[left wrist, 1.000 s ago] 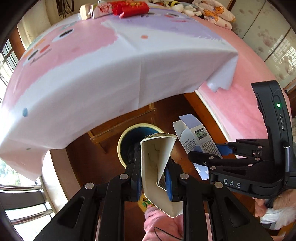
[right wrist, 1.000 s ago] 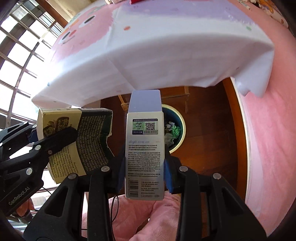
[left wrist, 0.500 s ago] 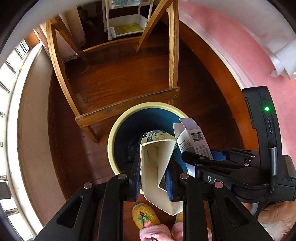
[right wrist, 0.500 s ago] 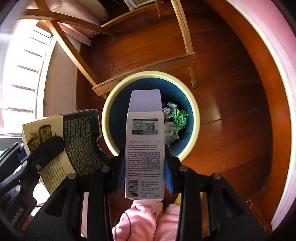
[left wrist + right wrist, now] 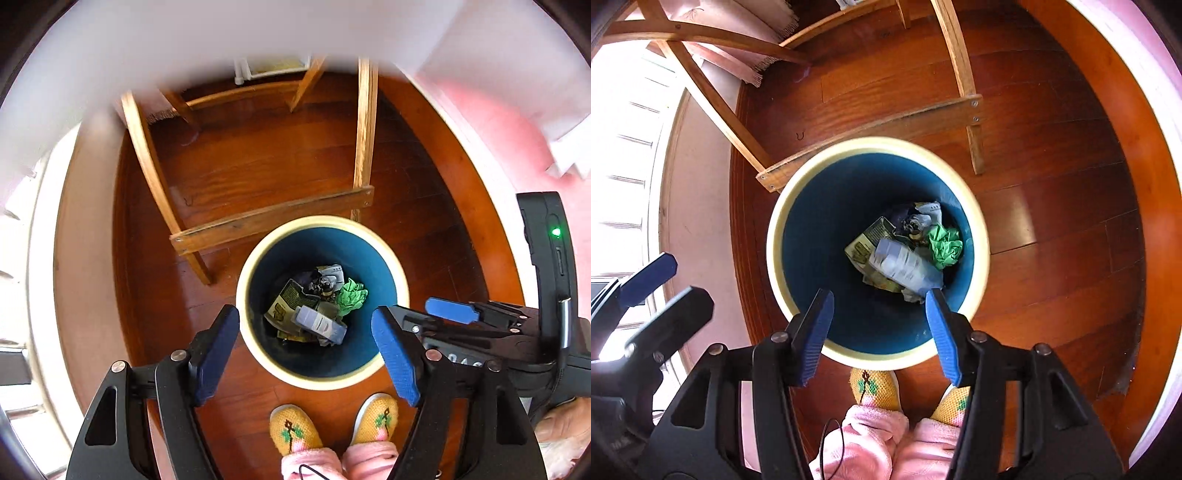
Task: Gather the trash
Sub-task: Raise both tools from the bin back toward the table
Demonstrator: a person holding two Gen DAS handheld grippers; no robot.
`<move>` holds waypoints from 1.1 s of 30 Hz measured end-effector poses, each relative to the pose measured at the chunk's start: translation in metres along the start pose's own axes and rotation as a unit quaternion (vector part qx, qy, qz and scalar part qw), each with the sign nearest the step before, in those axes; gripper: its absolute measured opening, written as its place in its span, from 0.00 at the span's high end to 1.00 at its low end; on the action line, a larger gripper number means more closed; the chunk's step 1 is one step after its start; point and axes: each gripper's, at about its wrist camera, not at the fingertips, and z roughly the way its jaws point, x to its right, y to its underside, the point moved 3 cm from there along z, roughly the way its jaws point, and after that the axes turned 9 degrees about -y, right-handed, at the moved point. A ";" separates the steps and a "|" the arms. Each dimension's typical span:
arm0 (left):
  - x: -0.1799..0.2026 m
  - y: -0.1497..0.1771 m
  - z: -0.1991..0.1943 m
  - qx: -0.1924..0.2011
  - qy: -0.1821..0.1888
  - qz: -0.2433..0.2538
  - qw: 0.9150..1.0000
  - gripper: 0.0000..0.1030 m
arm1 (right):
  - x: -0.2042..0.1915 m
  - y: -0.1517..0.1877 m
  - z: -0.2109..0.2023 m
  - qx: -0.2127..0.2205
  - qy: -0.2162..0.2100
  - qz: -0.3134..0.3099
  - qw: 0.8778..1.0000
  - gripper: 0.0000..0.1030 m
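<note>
Both grippers, left (image 5: pixel 306 345) and right (image 5: pixel 877 325), hang over the bin (image 5: pixel 775 236) with fingers just spread and empty, so the boxes (image 5: pixel 905 266) dropped inside onto the trash

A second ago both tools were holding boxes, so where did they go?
Both tools came down over the round blue bin with the cream rim and have just been opening. The left tool dropped the green and yellow printed carton; the right tool dropped the pale blue box. Both lie in the bin, nothing between the jaws. The crumpled green wrapper stayed there.
</note>
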 end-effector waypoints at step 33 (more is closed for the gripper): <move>-0.018 -0.061 -0.473 0.186 -0.052 -0.062 0.979 0.27 | -0.195 0.027 -0.419 0.151 -0.093 -0.169 0.970 0.50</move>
